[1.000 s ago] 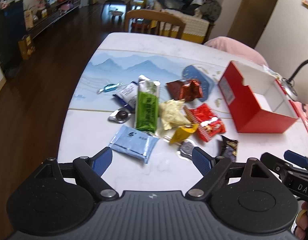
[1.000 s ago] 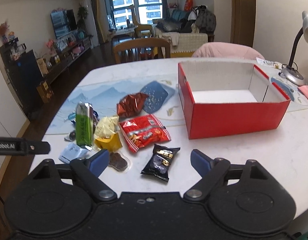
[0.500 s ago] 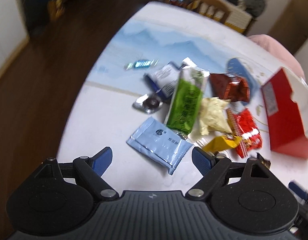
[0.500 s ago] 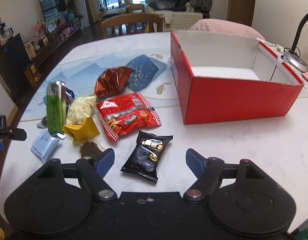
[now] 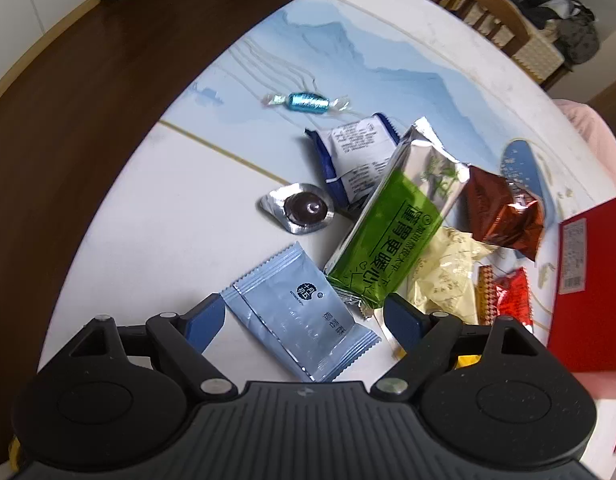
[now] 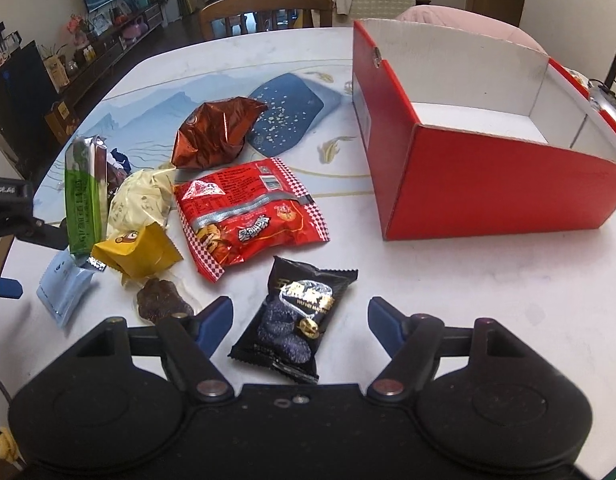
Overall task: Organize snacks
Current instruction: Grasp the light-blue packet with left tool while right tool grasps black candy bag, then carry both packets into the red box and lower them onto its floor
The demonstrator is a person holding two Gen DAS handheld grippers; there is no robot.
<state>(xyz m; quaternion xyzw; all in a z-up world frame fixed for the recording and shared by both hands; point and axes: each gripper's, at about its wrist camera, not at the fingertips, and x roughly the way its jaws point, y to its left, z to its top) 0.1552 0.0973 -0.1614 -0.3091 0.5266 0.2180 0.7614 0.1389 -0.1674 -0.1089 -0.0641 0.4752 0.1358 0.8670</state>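
Note:
My left gripper (image 5: pixel 306 320) is open, its fingers either side of a light blue snack packet (image 5: pixel 304 316) lying flat on the table. Beyond it lie a green bar (image 5: pixel 396 232), a white-blue packet (image 5: pixel 356 156), a foil-cupped chocolate (image 5: pixel 304 208), a blue wrapped candy (image 5: pixel 308 102), a brown foil bag (image 5: pixel 500 212). My right gripper (image 6: pixel 300 316) is open just above a black snack packet (image 6: pixel 300 316). A red packet (image 6: pixel 248 216), a yellow packet (image 6: pixel 142 254) and the open red box (image 6: pixel 488 176) lie ahead.
The white table (image 6: pixel 488 300) has a blue landscape print. Its left edge (image 5: pixel 140 160) drops to dark wood floor. A wooden chair (image 6: pixel 264 8) stands at the far side. A lamp base (image 6: pixel 606 96) sits behind the box.
Both grippers moved forward and down. The left one closed in on the light blue packet, the right one on the black packet. Both stayed open.

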